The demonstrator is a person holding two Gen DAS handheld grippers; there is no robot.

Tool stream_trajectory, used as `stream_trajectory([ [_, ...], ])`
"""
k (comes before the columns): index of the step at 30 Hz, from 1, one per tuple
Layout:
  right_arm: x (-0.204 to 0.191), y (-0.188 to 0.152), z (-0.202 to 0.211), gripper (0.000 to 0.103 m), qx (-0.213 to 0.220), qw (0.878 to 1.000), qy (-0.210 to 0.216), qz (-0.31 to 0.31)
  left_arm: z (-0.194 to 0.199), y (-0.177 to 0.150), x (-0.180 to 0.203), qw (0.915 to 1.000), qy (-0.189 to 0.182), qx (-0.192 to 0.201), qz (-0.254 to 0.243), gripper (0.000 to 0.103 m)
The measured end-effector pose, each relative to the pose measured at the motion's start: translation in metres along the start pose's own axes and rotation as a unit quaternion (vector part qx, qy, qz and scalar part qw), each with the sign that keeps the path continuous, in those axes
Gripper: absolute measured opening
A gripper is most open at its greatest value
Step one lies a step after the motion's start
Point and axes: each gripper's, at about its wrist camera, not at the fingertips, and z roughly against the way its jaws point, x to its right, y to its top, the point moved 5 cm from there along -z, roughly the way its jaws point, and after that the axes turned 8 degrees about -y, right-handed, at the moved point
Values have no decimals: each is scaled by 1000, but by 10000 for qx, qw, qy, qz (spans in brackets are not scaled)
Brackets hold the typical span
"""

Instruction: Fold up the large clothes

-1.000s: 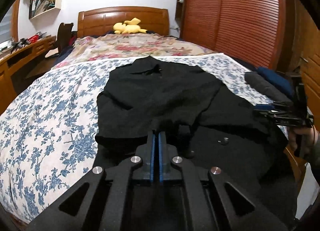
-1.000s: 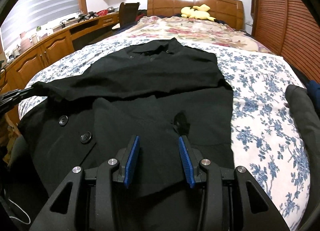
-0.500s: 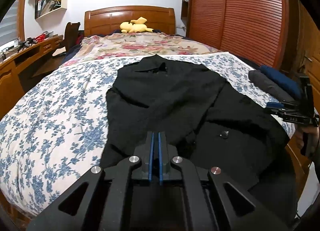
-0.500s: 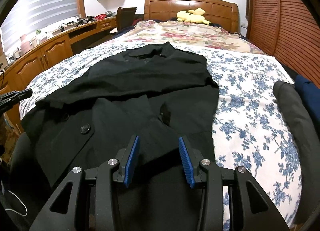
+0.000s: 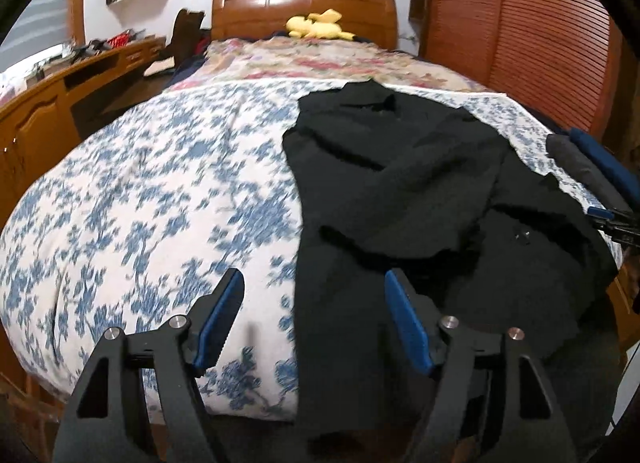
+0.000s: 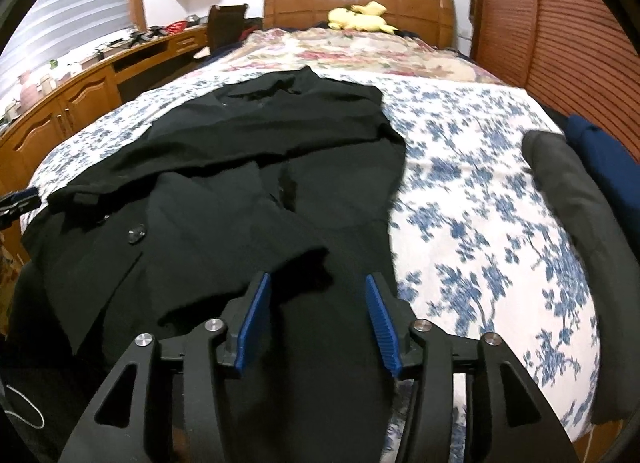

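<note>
Blue-padded fingers (image 5: 218, 323) of the left gripper (image 5: 314, 321) stand spread wide at the bottom of the left wrist view, their jaws having just been opening; nothing is pinched between them. Behind the gap lie the blue-flowered bedspread (image 5: 160, 203) on the left and the edge of a black coat (image 5: 400, 191) on the right. The coat lies lengthwise on the bed in the right half of the frame, collar toward the top, one sleeve folded across its body, a button showing at the lower right. At the right edge, the tip of the right gripper (image 5: 614, 219) pokes in beside the coat's edge. A yellow plush toy (image 5: 320, 25) sits at the wooden headboard (image 5: 304, 3), top centre. A rolled dark grey garment (image 5: 580, 167) lies at the right edge, with a navy one just beyond it.

From the right wrist view, the right gripper's (image 6: 318, 319) fingers (image 6: 382, 325) are parted at the bottom centre, jaws having just been opening, with coat fabric lying below and between them but not clamped. The coat (image 6: 260, 167) fills the centre and left, hem hanging off the near bed edge. The left gripper's tip (image 6: 18, 201) shows at the left edge. Bedspread (image 6: 480, 203) fills the right half.
</note>
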Motion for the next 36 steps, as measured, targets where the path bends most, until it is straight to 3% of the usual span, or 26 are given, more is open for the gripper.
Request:
stream_trajectory([
  [6, 16, -10, -6, 56, -285, 9992, -193, -216, -5, -8, -6, 9999, 108, -91, -12, 73],
  [11, 18, -17, -5, 57, -411, 9987, -106, -264, -13, -14, -9, 9997, 130, -198, 10, 73],
  [16, 6, -18, -1, 56, -462, 9987, 215, -88, -19, -20, -8, 9995, 161, -272, -32, 73],
  [20, -6, -14, 5, 50, -367, 9983, 462, 7, -18, -21, -6, 9996, 119, -257, -69, 73],
  [25, -3, -18, 1, 50, -398, 9982, 449, 28, -11, -26, -3, 9996, -78, -253, -69, 46],
  [28, -2, -19, -1, 50, -412, 9982, 423, 37, -7, -31, -3, 9994, -166, -286, -59, 41],
  [35, -11, -20, -1, 50, -439, 9984, 319, 159, -3, -39, 0, 9990, -285, -352, -48, 39],
  [36, -13, -20, -1, 46, -422, 9985, 306, 185, -3, -40, 0, 9988, -326, -356, -40, 28],
])
